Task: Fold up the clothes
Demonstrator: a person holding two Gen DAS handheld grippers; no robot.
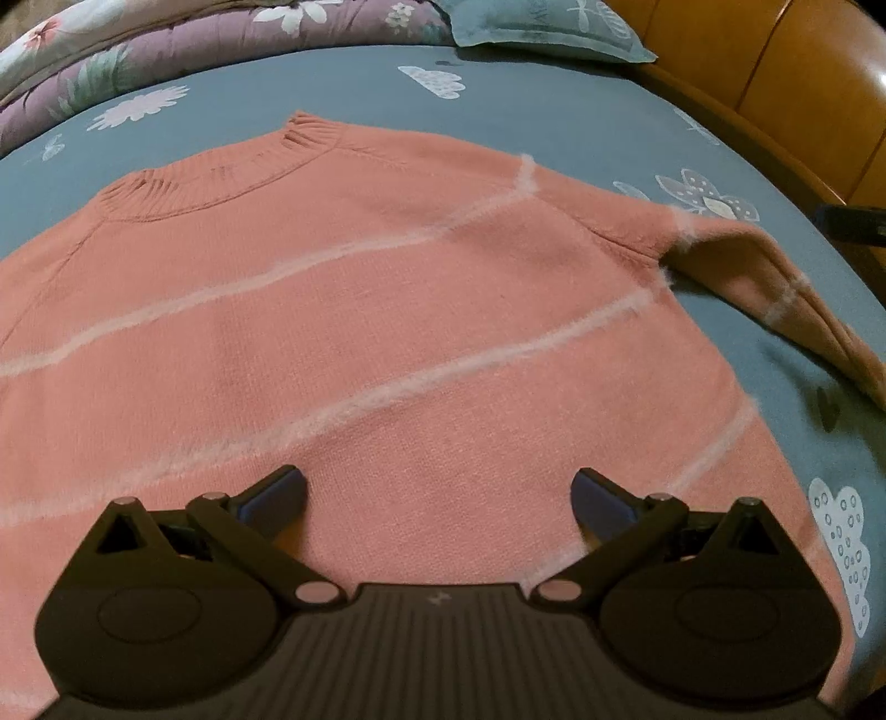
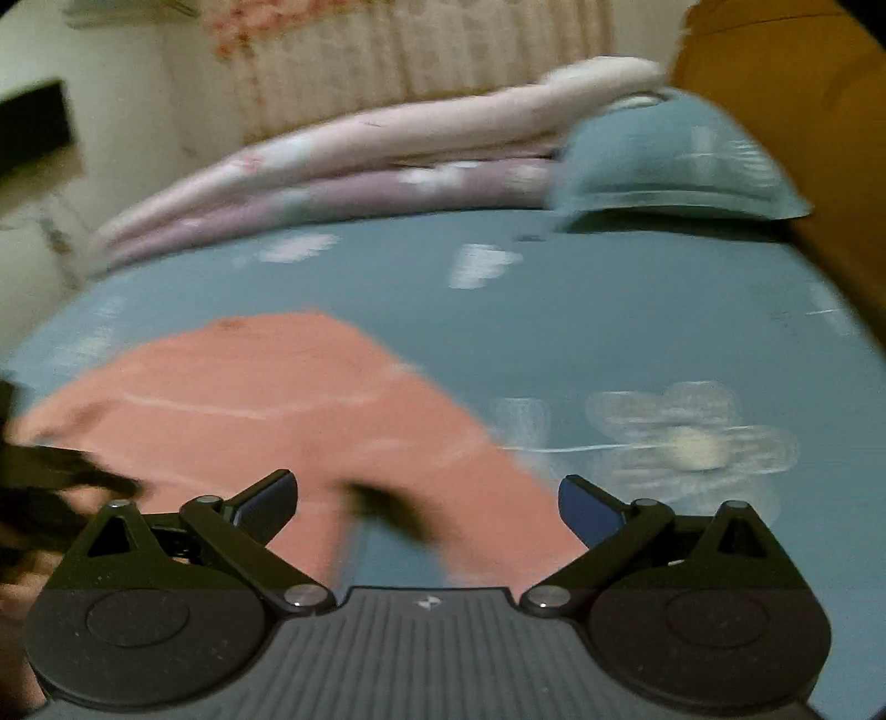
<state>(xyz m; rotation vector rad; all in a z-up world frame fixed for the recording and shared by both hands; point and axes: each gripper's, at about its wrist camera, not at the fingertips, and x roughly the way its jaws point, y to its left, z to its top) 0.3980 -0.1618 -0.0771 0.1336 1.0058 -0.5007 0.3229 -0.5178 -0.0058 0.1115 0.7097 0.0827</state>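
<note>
1. Left wrist view: salmon-pink knitted sweater with thin white fuzzy stripes and a ribbed collar (image 1: 354,310), spread flat on a blue-grey bedsheet printed with white flowers and clouds (image 1: 554,94). Collar lies at the far end; one sleeve (image 1: 775,288) trails off to the right, over the sheet.
2. Left gripper, black two-finger tongs with dark blue pads (image 1: 439,501): jaws spread wide, hovering over the sweater's lower body, nothing between the pads.
3. Right wrist view, blurred: right gripper of the same make (image 2: 427,504), jaws wide apart and holding nothing, poised over the sweater's edge (image 2: 277,410) where pink cloth meets sheet.
4. Folded purple and pink floral quilt (image 1: 166,50), at the far side of the bed.
5. Blue-grey pillow matching the sheet (image 2: 664,166), beside the quilt at the far right.
6. Glossy orange-brown wooden headboard (image 1: 775,83), along the bed's right edge.
7. Pale curtain (image 2: 415,44), behind the quilt.
</note>
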